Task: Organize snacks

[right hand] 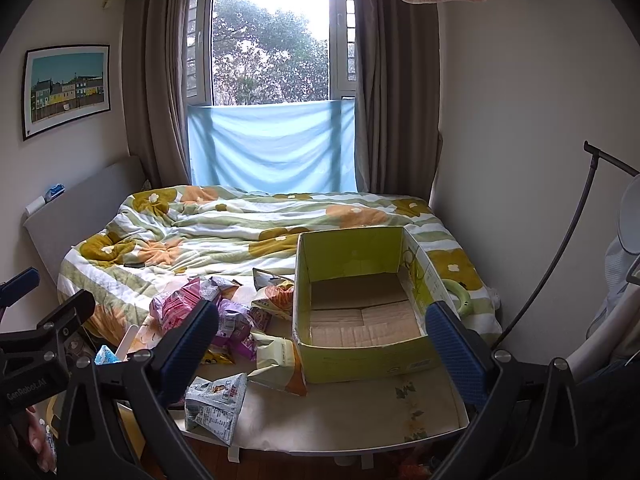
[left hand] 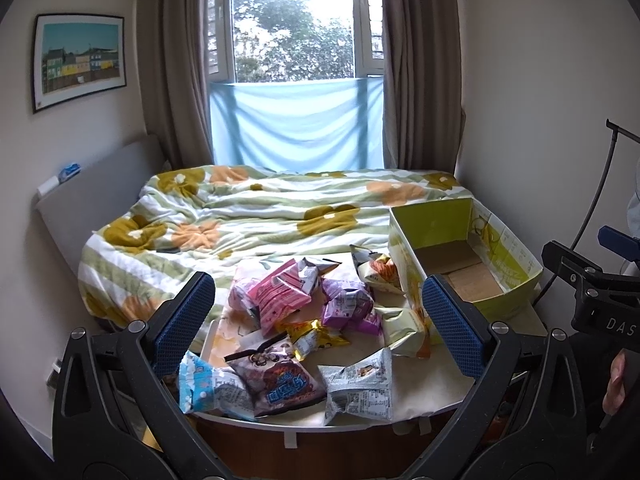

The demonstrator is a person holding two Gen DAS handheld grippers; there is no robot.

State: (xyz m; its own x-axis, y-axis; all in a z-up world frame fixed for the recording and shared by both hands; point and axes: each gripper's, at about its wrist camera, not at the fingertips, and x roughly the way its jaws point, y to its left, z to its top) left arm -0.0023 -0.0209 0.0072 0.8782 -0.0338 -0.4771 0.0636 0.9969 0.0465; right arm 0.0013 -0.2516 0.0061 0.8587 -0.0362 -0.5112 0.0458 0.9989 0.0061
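On the small table (right hand: 360, 420) at the foot of the bed (left hand: 248, 216), a heap of snack packets (left hand: 304, 312) lies to the left of an empty green cardboard box (right hand: 360, 360). The left gripper (left hand: 320, 320) hangs above the packets, its blue pads spread wide and holding nothing. The right gripper (right hand: 320, 344) hangs before the box, likewise spread wide and empty.

Daylight enters through the tall white-framed window (left hand: 294, 20) at twelve o'clock, its panes overexposed to glare. Room interior moderately dim, shadows soft. Fisheye distortion bends both views, with black vignetting at the corners; focus acceptable throughout.
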